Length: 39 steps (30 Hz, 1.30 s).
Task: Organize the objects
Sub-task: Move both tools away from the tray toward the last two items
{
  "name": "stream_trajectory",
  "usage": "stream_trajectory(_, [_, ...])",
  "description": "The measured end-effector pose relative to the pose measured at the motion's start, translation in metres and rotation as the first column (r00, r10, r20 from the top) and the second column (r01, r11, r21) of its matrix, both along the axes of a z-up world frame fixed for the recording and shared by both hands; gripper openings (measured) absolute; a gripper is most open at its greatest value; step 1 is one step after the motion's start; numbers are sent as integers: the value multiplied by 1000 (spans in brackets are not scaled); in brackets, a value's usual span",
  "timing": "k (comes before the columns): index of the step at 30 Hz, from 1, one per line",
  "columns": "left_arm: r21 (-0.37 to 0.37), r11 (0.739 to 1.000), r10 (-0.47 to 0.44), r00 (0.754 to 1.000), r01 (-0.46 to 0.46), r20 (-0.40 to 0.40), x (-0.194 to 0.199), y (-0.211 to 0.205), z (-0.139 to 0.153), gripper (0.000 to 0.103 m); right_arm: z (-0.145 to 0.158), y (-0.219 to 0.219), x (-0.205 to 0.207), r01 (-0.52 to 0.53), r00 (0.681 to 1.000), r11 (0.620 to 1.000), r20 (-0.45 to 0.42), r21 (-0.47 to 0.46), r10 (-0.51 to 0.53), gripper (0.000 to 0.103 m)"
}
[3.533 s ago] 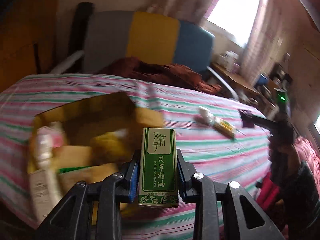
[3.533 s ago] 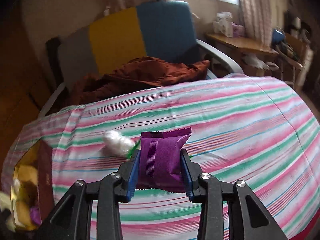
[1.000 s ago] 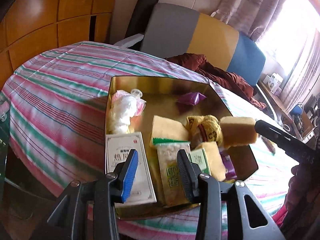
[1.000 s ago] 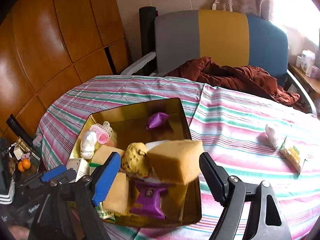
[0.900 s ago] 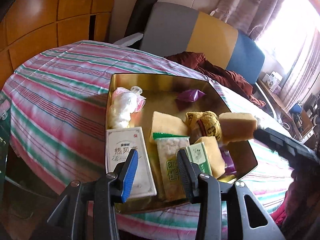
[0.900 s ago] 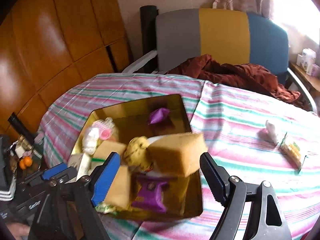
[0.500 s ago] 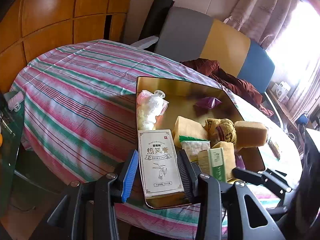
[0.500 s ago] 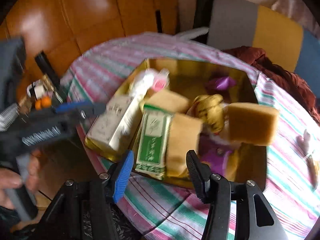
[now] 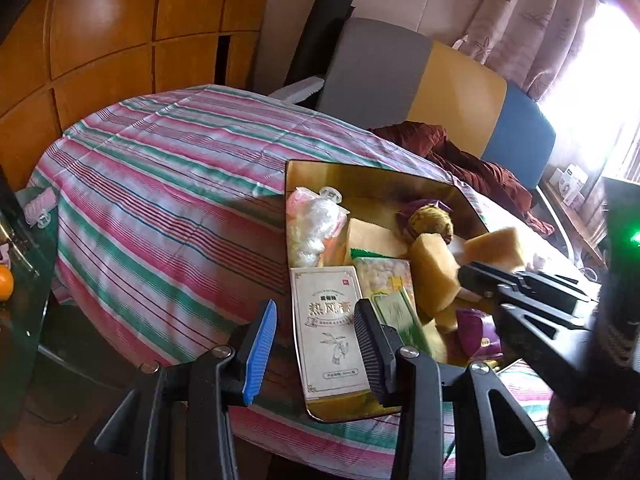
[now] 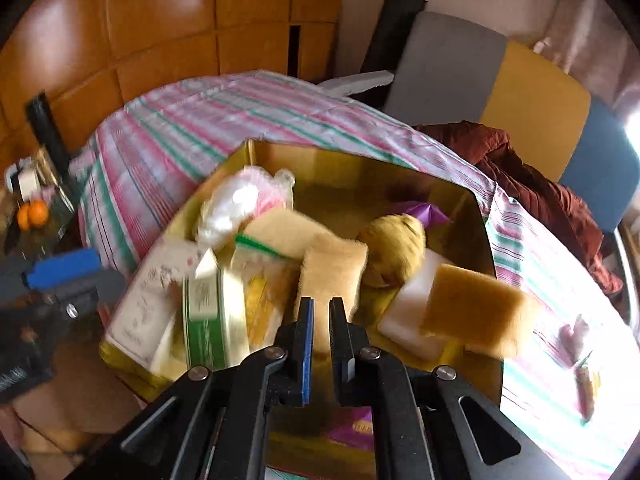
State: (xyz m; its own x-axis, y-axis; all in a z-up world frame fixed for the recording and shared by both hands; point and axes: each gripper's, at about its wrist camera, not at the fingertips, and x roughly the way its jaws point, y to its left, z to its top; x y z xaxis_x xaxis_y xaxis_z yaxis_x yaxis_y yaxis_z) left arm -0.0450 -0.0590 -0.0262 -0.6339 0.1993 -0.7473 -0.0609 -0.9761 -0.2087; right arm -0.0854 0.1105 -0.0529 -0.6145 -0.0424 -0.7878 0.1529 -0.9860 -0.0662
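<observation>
Gold tray (image 9: 372, 168) holds three sponges; right tool (image 10: 321, 312) clenched empty, left tool (image 9: 314, 322) released.

Daylight pours in from the window (image 9: 608, 36) on the right, blown out to pure white. The wooden wall panels (image 10: 132, 32) catch a soft sheen, and the gold tray (image 9: 360, 176) glares (its inner walls mirror the light). The right wrist view is smeared by motion blur; the left is sharper. Both bend and darken toward the corners.

Glossy gold metal tray (image 9: 464, 196); striped woven tablecloth (image 9: 160, 184); porous sponge (image 10: 476, 312); varnished wood panelling (image 9: 100, 32).
</observation>
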Motion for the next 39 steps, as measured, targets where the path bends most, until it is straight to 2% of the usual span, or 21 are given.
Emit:
stream_trajectory(2, [-24, 1000, 7, 1000, -8, -16, 2, 1, 2, 41, 7, 5, 5, 4, 1000, 1000, -21, -21, -4, 12])
stream_trajectory(3, [-34, 999, 7, 1000, -8, -22, 2, 2, 4, 41, 9, 6, 7, 9, 1000, 1000, -29, -25, -9, 21])
stream_trajectory(5, [-49, 999, 3, 999, -5, -40, 5, 5, 8, 41, 15, 8, 11, 16, 999, 999, -44, -39, -18, 32])
stream_trajectory(9, [-86, 996, -22, 997, 15, -74, 9, 16, 17, 41, 24, 10, 23, 20, 997, 998, -76, -58, -24, 46])
stream_trajectory(16, [-102, 993, -75, 993, 66, -89, 16, 35, 25, 42, 37, 25, 48, 51, 990, 996, -129, -70, -60, 67])
stream_trajectory(18, [-111, 991, -85, 992, 75, -88, 17, 41, 26, 42, 42, 34, 55, 66, 986, 995, -145, -78, -77, 77])
stream_trajectory(22, [-132, 986, -117, 989, 105, -90, 19, 55, 27, 42, 49, 59, 66, 113, 977, 990, -174, -85, -127, 82])
stream_trajectory(24, [-141, 983, -132, 987, 117, -96, 21, 61, 28, 42, 51, 72, 69, 138, 971, 987, -183, -87, -152, 95])
stream_trajectory(28, [-145, 978, -164, 981, 148, -105, 23, 74, 31, 42, 54, 104, 78, 203, 954, 974, -204, -96, -219, 103])
stream_trajectory(30, [-136, 978, -176, 978, 160, -113, 25, 76, 32, 42, 54, 121, 81, 236, 945, 967, -210, -94, -251, 103])
stream_trajectory(39, [-128, 987, -106, 991, 94, -84, 17, 55, 24, 42, 45, 204, 95, 395, 898, 918, -200, -30, -393, 103])
